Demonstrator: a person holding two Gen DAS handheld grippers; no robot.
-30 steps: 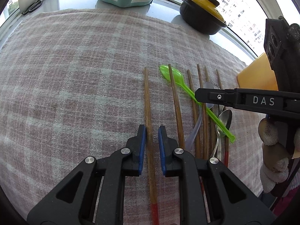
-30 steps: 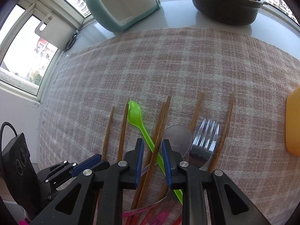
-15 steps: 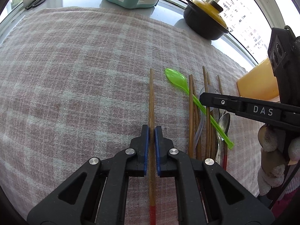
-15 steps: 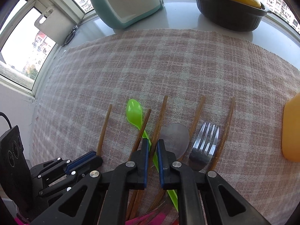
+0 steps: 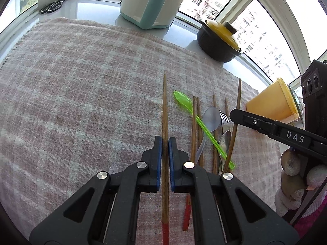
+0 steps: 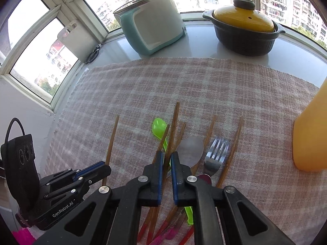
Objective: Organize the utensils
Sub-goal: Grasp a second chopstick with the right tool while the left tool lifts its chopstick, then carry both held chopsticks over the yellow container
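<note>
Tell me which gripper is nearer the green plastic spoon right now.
Right. The right gripper, shut on a chopstick, sits directly over the green plastic spoon handle. The left gripper holds another chopstick off to the spoon's left, apart from the pile.

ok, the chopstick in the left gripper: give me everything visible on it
The chopstick is a long, slim wooden-looking stick, brown with a red-painted butt end near the camera. It tapers toward the far tip. The left gripper is shut on it about midway, blue pads pressing both sides. It points straight ahead over the plaid cloth, apart from the utensil pile. Whether it is lifted cannot be told.
</note>
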